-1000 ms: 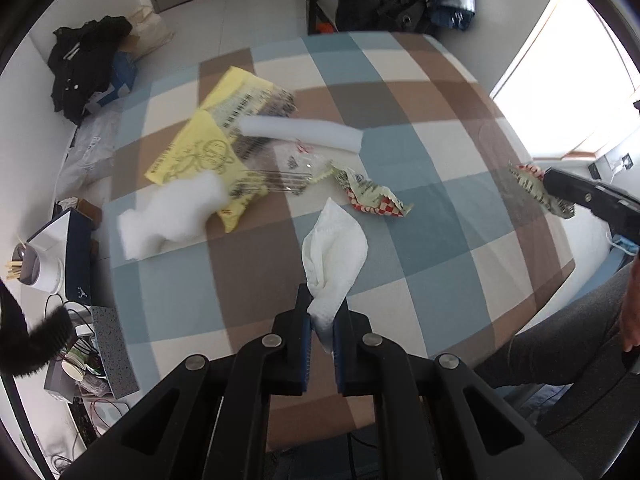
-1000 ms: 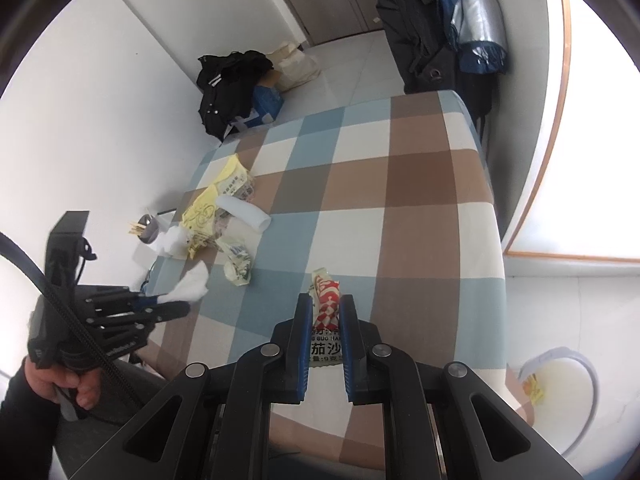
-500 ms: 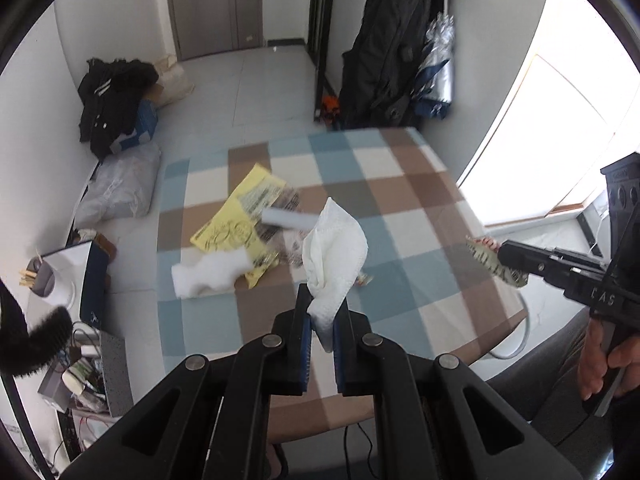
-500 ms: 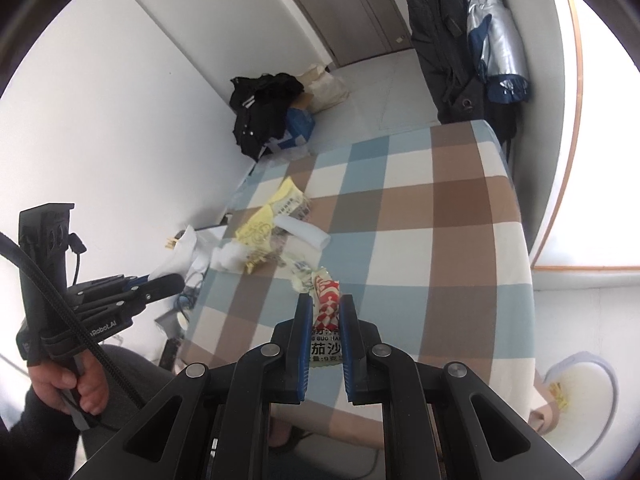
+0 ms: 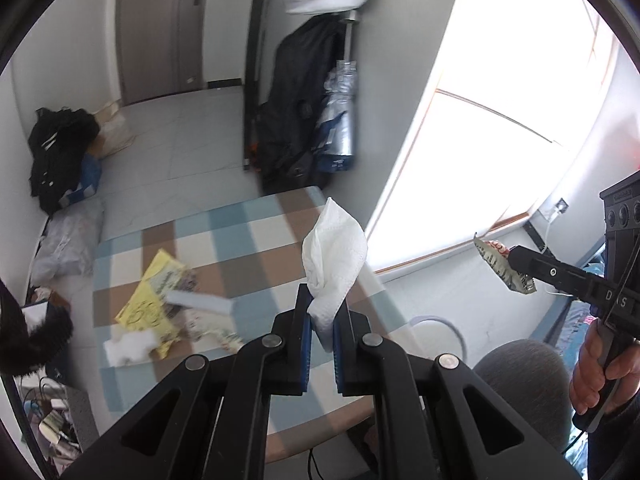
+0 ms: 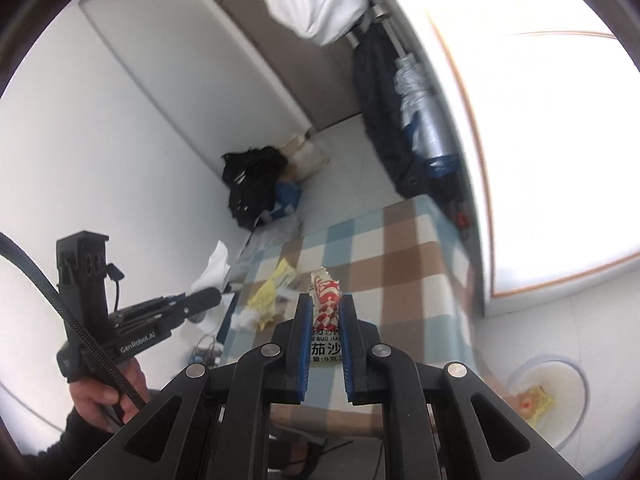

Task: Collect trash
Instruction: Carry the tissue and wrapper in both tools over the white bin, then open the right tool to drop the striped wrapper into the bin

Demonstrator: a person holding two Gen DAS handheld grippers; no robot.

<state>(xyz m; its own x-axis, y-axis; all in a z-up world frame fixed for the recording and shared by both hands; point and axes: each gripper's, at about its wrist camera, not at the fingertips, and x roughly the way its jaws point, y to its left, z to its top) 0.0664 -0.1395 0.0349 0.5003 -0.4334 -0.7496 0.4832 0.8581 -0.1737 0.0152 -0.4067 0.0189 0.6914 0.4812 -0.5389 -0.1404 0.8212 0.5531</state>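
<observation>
Left gripper closed on a crumpled white tissue, pinched at its lower end between the blue pads, the rest of the tissue standing up above the fingertips, well above the checked table. Right gripper closed on a red-and-white checked snack wrapper, upright between the pads, its serrated top edge above the fingertips, printed white part lower down between the jaws.

On the table, toward 9 o'clock from the left gripper in its own view: yellow packaging, a white foam strip lying across it, a white wad just beside its lower corner, some blurred small wrappers near these. On the floor at about 4 o'clock in the right wrist view, beside the table: a white round bin with some yellow trash inside. Each gripper held by a hand, visible at the edge of the other camera's view.
</observation>
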